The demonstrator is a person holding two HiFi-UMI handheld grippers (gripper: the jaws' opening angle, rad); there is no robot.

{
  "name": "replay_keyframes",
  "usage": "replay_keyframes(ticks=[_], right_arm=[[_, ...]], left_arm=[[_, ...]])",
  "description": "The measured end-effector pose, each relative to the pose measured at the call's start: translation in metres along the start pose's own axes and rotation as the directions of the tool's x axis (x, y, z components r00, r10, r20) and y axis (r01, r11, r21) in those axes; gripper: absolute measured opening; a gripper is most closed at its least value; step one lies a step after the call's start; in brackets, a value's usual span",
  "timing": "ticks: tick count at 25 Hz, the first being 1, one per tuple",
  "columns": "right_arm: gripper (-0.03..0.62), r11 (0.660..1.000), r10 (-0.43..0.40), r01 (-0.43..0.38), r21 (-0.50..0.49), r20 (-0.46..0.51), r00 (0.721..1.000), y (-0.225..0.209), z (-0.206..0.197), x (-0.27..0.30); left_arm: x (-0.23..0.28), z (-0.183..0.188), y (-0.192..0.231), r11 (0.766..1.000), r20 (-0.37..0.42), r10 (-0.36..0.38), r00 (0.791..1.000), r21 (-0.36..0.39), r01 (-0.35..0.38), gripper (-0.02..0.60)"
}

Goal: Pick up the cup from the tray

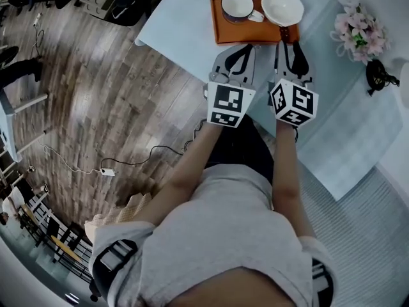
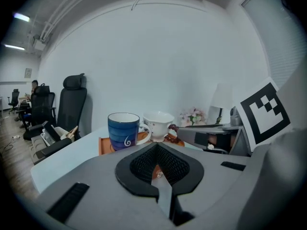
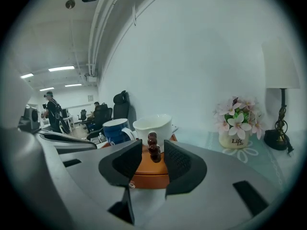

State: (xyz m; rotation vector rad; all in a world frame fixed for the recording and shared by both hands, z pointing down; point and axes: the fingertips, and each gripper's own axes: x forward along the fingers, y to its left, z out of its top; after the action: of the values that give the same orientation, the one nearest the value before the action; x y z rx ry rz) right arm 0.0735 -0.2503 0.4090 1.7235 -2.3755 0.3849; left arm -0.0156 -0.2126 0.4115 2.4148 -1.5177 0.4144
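Two grippers are held side by side over the near edge of the pale table. The left gripper is closed, its black pads met at the tips with nothing between them. The right gripper is held with its jaws apart, and a brown beaded handle is seen in the gap; contact with either pad cannot be made out. That handle belongs to the white cup, which is stood upright on the right end of the orange tray, mouth up and long axis vertical, with the handle turned toward the right gripper. The cup is placed just beyond that gripper's tips. A blue mug is set upright on the same tray, left of the white cup and straight ahead of the left gripper, apart from it.
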Motion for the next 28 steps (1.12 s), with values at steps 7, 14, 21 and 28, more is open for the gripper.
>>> replay_keyframes(ticks=[7,14,21,28], right_arm=[[0.12,0.999,-0.035,0.035,-0.012,0.01,0.999,-0.003,-0.011,0.021],[0.12,0.996,-0.057,0.059,-0.068,0.036,0.998,0.003,-0.017,0.033],[0.097,0.99,-0.073,0.084,-0.113,0.098,0.993,-0.002,-0.011,0.038],[0.061,0.99,-0.067,0.081,-0.112,0.126,0.99,-0.006,-0.009,0.044]], left_arm=[[0.011,-0.004,0.007,0.999,-0.007,-0.034,0.999,-0.02,0.034,0.008],[0.017,-0.011,0.018,0.995,-0.02,-0.071,0.997,-0.073,0.069,0.008],[0.021,-0.016,0.021,0.994,-0.027,-0.101,0.994,-0.041,0.1,0.008],[0.023,-0.023,0.027,0.995,-0.051,-0.092,0.994,-0.037,0.09,0.008]])
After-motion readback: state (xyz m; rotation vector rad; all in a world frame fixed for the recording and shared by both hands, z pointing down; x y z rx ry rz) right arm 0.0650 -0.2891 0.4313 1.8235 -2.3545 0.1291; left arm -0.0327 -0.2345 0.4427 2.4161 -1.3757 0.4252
